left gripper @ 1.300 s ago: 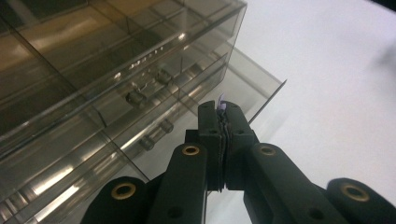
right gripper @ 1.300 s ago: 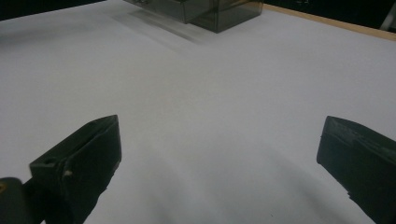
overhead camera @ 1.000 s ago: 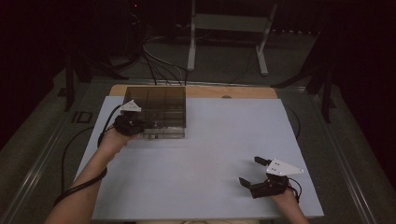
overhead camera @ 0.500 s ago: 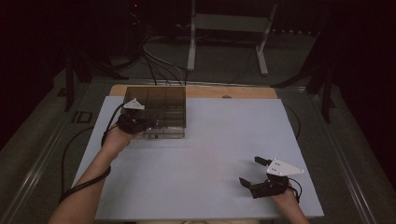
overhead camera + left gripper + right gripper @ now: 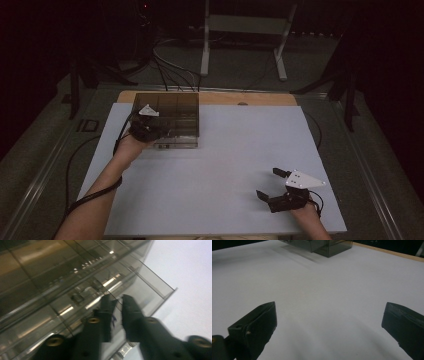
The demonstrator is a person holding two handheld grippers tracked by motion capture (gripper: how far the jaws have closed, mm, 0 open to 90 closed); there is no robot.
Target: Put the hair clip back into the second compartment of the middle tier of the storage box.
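A smoky clear plastic box (image 5: 175, 112) with inner dividers stands at the table's far left. My left gripper (image 5: 158, 134) is at its near left corner. In the left gripper view the box (image 5: 50, 277) is close up. The left gripper (image 5: 117, 298) has just been opening; its jaws stand a narrow gap apart, with a thin clear edge of the box between them and not pinched. My right gripper (image 5: 267, 183) rests near the front right of the table, jaws wide apart. In the right gripper view the right gripper (image 5: 329, 310) has nothing in it, with the box (image 5: 329, 246) far off.
A white sheet (image 5: 225, 165) covers the table, with a wooden strip (image 5: 260, 98) along the far edge. A metal stand (image 5: 240, 30) and cables (image 5: 170, 70) lie on the floor behind. A cable (image 5: 95, 195) trails along the left forearm.
The left hand has edged slightly right along the box's front corner. The right gripper has kept still.
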